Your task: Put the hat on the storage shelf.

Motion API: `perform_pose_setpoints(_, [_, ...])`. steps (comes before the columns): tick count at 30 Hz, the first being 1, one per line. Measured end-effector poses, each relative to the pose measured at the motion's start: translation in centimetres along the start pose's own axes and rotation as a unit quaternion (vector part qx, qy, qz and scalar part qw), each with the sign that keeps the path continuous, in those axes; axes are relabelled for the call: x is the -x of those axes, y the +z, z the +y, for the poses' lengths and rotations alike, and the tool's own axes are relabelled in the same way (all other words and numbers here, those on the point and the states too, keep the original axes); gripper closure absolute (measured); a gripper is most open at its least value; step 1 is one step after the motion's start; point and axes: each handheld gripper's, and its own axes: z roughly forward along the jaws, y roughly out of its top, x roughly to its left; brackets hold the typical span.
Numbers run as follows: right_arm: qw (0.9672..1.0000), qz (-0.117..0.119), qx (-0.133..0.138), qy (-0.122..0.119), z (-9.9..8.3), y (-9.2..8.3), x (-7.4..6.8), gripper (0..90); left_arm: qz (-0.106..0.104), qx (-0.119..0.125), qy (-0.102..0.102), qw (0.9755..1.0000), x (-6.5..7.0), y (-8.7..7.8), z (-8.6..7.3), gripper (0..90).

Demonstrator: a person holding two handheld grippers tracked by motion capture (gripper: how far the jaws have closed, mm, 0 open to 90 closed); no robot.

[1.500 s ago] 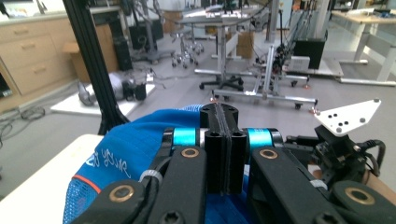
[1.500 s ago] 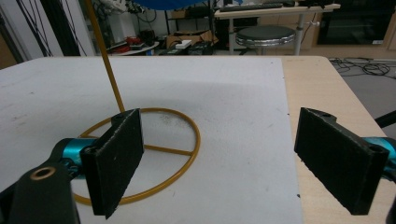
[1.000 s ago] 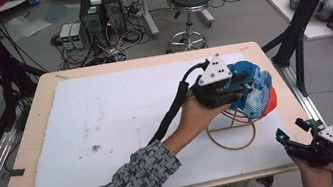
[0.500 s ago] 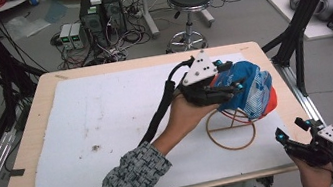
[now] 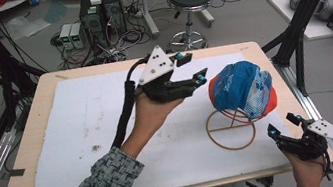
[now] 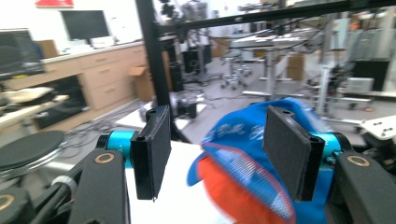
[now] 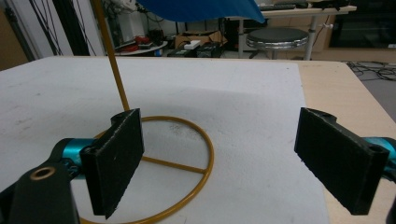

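the cap (image 5: 241, 91) hangs on a thin golden wire stand (image 5: 231, 132) toward the right side of the table (image 5: 43, 97), over the white sheet (image 5: 84, 132) that covers most of it. in the high view the stand's upright rod is hidden under the cap; the ring base with its cross bar lies flat on the sheet. the cap is mostly blue with white lettering too small to read, a pale mesh panel, and orange-red along its lower right edge. in the left gripper view it is blurred and cut off by the bottom edge, blue above, orange below. in the right gripper view just a blue edge of it juts in at the top.

the left gripper (image 5: 192, 67) is raised just to the left of the cap, apart from it; its jaws have just been opening and stand apart with nothing pressed between the pads. the right gripper (image 5: 283, 124) sits at the table's near right corner, just beside the ring base, jaws spread wide and empty.
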Motion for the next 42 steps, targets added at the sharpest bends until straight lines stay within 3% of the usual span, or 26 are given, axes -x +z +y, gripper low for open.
perform_pose_setpoints(7, [1.0,0.005,-0.002,-0.003,0.1,0.7,0.1,14.8,0.055,-0.004,-0.011,0.9984,-2.2,-4.7,-0.8,38.4])
perform_pose_setpoints(20, [1.0,0.003,-0.007,0.002,0.1,1.2,0.4,14.8,0.146,-0.02,-0.025,0.9888,-5.2,-13.8,-2.6,36.8])
perform_pose_setpoints(24, [1.0,0.003,-0.006,-0.001,0.1,1.3,0.3,14.8,0.157,-0.026,-0.032,0.9867,-5.6,-15.6,-3.9,34.6])
perform_pose_setpoints(33, [0.9999,0.006,-0.008,-0.003,0.2,1.4,0.1,14.8,0.206,-0.043,-0.055,0.9761,-6.3,-19.1,-8.0,28.8])
perform_pose_setpoints(39, [1.0,0.004,-0.007,-0.005,0.2,1.2,-0.1,14.8,0.221,-0.044,-0.065,0.9721,-6.4,-20.7,-10.4,24.9])
perform_pose_setpoints(42, [1.0,0.005,-0.008,-0.001,0.2,1.3,0.0,14.8,0.237,-0.05,-0.07,0.9677,-6.3,-21.3,-11.4,25.0])
